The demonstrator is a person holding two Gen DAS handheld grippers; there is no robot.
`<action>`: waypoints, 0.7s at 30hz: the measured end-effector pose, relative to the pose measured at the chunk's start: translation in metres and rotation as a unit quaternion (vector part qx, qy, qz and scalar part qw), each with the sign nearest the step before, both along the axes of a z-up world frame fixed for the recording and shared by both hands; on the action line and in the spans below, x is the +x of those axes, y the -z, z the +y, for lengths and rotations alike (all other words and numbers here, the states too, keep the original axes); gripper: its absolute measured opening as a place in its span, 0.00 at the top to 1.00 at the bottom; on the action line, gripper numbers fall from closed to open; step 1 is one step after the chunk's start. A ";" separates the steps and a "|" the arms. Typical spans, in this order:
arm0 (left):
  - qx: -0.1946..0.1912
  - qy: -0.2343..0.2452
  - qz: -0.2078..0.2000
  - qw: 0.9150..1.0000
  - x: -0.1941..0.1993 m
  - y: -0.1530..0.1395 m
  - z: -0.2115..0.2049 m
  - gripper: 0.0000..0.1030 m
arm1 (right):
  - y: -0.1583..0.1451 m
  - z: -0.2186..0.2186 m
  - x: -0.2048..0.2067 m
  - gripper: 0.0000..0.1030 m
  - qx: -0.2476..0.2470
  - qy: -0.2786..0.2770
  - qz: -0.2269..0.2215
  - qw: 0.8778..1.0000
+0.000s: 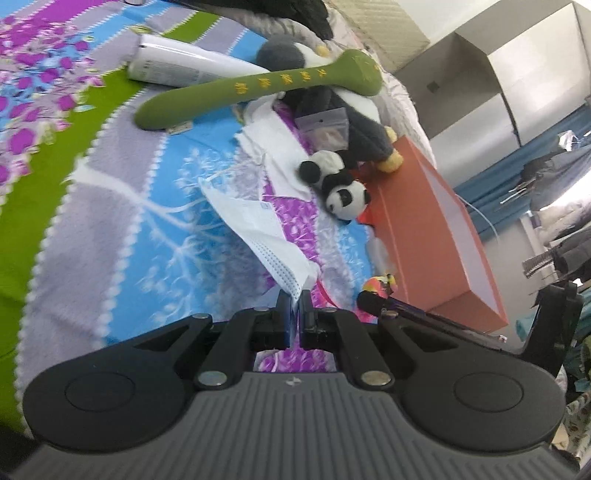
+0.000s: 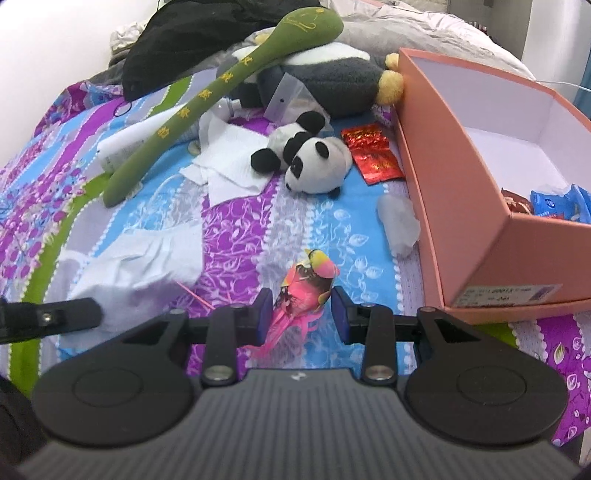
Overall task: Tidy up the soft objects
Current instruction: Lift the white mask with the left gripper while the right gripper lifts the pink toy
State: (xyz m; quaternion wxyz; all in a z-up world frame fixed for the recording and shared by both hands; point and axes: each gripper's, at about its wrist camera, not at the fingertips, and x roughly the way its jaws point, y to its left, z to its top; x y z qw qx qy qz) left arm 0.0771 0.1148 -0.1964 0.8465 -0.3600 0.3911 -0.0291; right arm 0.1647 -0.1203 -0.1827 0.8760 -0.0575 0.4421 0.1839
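My left gripper [image 1: 294, 295] is shut on a corner of a white face mask [image 1: 255, 225], which hangs over the patterned bedspread [image 1: 122, 206]. In the right wrist view the same mask [image 2: 133, 266] is a white blur beside the left gripper's finger [image 2: 70, 314]. My right gripper [image 2: 301, 308] is shut on a small pink feathered bird toy [image 2: 308, 286], its tail feathers trailing below the pads. A panda plush [image 2: 314, 166] lies ahead. Behind it, a long green plush stick [image 2: 221, 85] leans on a grey penguin plush [image 2: 332, 85]. The orange box [image 2: 461, 206] stands open to the right.
The box holds a blue packet [image 2: 561, 206] and a red one. On the bed lie red foil packets [image 2: 373, 155], a clear plastic lump [image 2: 399, 221], white tissue [image 2: 229, 166], a white tube [image 1: 184, 66] and a zip bag [image 2: 291, 96]. A black garment [image 2: 207, 33] is heaped behind.
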 end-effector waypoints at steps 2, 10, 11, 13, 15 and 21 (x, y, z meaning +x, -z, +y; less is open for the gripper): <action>0.007 -0.007 0.010 1.000 -0.007 0.000 0.002 0.95 | 0.001 -0.001 -0.003 0.63 -0.001 -0.008 0.006 1.000; 0.029 -0.036 0.055 0.997 -0.028 0.003 0.007 0.83 | 0.006 -0.002 -0.006 0.61 0.011 -0.021 0.020 1.000; 0.029 -0.035 0.060 0.997 -0.028 0.003 0.007 0.79 | 0.007 -0.003 -0.006 0.61 0.015 -0.020 0.025 0.999; 0.031 -0.037 0.061 0.997 -0.028 0.001 0.005 0.57 | 0.008 -0.004 -0.005 0.60 0.024 -0.021 0.031 0.999; 0.033 -0.040 0.055 0.997 -0.029 -0.002 0.004 0.42 | 0.008 -0.005 -0.007 0.52 0.025 -0.015 0.026 0.999; 0.049 -0.055 0.046 0.996 -0.024 -0.011 0.001 0.31 | 0.008 -0.007 -0.011 0.47 0.019 0.006 0.006 1.000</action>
